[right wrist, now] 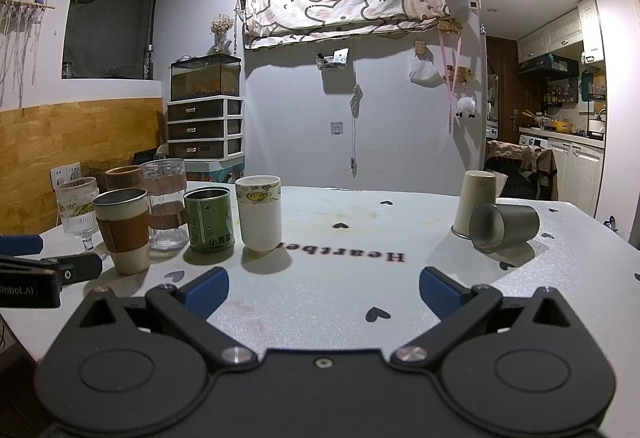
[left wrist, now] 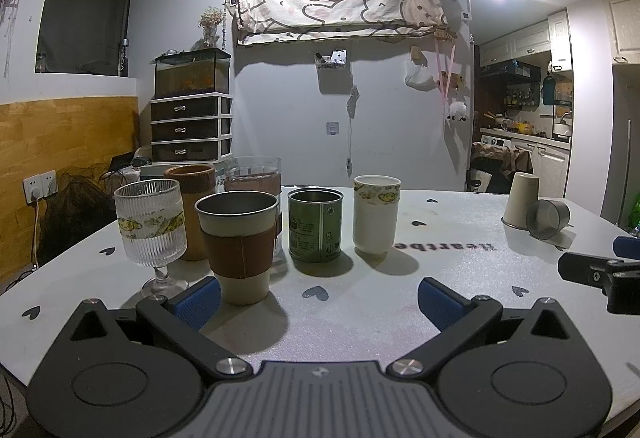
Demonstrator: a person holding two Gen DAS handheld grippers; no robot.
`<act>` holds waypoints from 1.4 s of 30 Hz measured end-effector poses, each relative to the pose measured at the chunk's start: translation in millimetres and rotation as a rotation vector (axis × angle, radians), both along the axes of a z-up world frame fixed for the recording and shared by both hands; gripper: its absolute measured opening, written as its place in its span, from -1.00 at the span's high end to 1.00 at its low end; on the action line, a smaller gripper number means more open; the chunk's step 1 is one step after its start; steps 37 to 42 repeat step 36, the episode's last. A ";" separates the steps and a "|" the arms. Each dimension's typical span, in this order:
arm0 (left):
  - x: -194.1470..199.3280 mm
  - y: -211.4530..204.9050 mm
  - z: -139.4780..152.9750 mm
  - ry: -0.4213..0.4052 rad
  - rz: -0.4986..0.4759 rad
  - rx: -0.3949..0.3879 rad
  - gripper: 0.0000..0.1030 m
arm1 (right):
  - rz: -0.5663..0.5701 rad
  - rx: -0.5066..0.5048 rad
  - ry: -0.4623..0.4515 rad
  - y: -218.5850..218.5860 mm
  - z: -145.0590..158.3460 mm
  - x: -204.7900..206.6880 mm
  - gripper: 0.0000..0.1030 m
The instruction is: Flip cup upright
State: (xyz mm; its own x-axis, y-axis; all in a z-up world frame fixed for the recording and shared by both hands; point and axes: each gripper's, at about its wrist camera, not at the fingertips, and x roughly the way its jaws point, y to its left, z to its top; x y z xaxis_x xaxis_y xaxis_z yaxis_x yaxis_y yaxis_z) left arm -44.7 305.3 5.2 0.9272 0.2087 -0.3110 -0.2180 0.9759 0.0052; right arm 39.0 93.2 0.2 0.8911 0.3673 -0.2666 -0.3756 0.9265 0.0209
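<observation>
A grey cup (right wrist: 505, 227) lies on its side at the right of the white table, mouth toward me; it also shows in the left wrist view (left wrist: 547, 218). Behind it a beige cup (right wrist: 475, 204) stands upside down, also seen in the left wrist view (left wrist: 520, 200). My right gripper (right wrist: 323, 292) is open and empty, low over the table, the lying cup ahead to its right. My left gripper (left wrist: 319, 298) is open and empty, close behind the sleeved cup (left wrist: 239, 238).
Upright on the left stand a ribbed glass (left wrist: 150, 222), a brown cup (left wrist: 192, 198), a clear glass (left wrist: 256, 178), a green tin (left wrist: 316, 224) and a white cup (left wrist: 376, 214). The table (right wrist: 340, 246) has heart marks and printed lettering. The right gripper shows at the edge of the left wrist view (left wrist: 600, 274).
</observation>
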 end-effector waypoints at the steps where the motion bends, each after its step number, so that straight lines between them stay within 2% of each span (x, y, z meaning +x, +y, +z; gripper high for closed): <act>1: -0.4 0.0 -0.8 0.000 0.000 0.000 -1.00 | 0.000 0.000 0.000 0.0 0.0 0.0 -0.99; 42: 1.1 0.8 0.0 0.004 0.000 0.001 -1.00 | 0.000 0.000 0.001 -0.3 1.0 -0.3 -0.99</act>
